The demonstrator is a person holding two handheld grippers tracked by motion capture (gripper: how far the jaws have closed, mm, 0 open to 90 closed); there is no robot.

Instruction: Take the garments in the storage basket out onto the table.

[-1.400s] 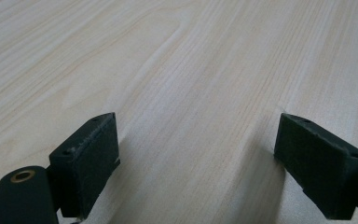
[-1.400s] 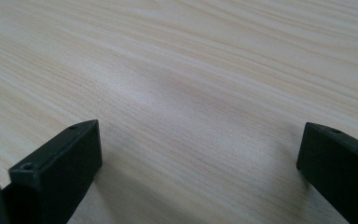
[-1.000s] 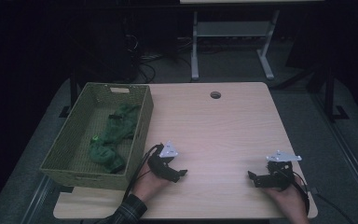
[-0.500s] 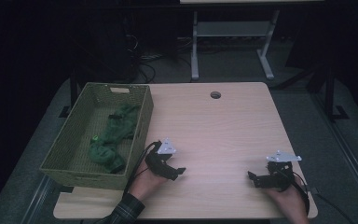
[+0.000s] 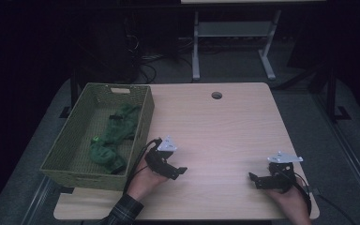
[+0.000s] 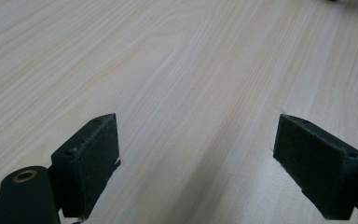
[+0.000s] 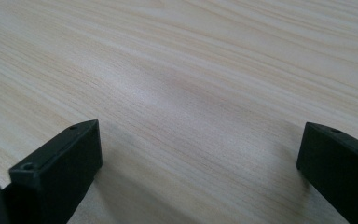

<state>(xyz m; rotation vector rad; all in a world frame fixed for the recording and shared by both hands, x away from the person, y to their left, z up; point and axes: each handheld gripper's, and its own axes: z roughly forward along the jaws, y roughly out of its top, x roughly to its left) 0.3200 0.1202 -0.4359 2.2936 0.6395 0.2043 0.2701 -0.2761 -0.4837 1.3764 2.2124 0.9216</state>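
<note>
Cloth, green and crumpled in the wicker basket, looks soft and light; a raised fold is best pinched. Left gripper and right gripper are spread wide, empty.

The tabletop is pale wood-grain laminate, smooth with a soft sheen. At the left of the frame, the basket is woven and rough-textured, holding soft green cloth. The hand-held gripper pads look matt black.

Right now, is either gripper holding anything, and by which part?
Nothing is held: the left gripper and right gripper both have jaws open over bare table.
</note>
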